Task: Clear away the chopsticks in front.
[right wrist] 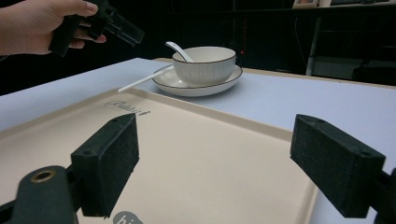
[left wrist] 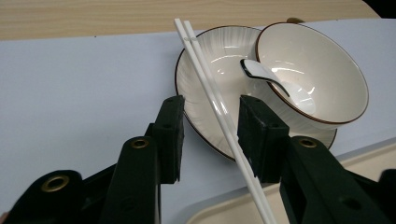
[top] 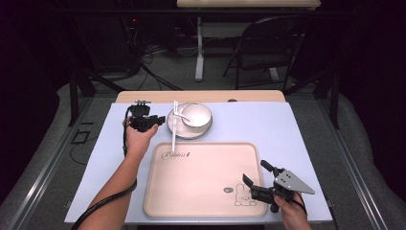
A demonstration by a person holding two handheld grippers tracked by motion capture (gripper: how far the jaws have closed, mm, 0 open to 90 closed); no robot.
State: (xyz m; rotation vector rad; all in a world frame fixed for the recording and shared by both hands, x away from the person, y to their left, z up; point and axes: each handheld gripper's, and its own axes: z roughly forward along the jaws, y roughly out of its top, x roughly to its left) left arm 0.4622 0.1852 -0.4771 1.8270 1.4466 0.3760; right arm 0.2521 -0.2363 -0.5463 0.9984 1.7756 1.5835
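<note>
A pair of white chopsticks (left wrist: 205,70) lies with its far end on the rim of a white plate (left wrist: 219,51) and its near end on the edge of the beige tray (top: 206,177). On the plate stands a white bowl (left wrist: 322,70) with a white spoon (left wrist: 261,74) in it. My left gripper (left wrist: 211,126) is open, its jaws on either side of the chopsticks, which run close to the right jaw. In the high view the left gripper (top: 162,119) is just left of the plate. My right gripper (right wrist: 215,158) stands wide open and holds nothing, above the tray's near right corner (top: 254,171).
A light blue mat (top: 268,124) covers the table under the tray and the plate. The tray carries a printed rabbit (top: 244,197) at its near right. Behind the table are a folding chair (top: 268,43) and another table's leg (top: 199,52).
</note>
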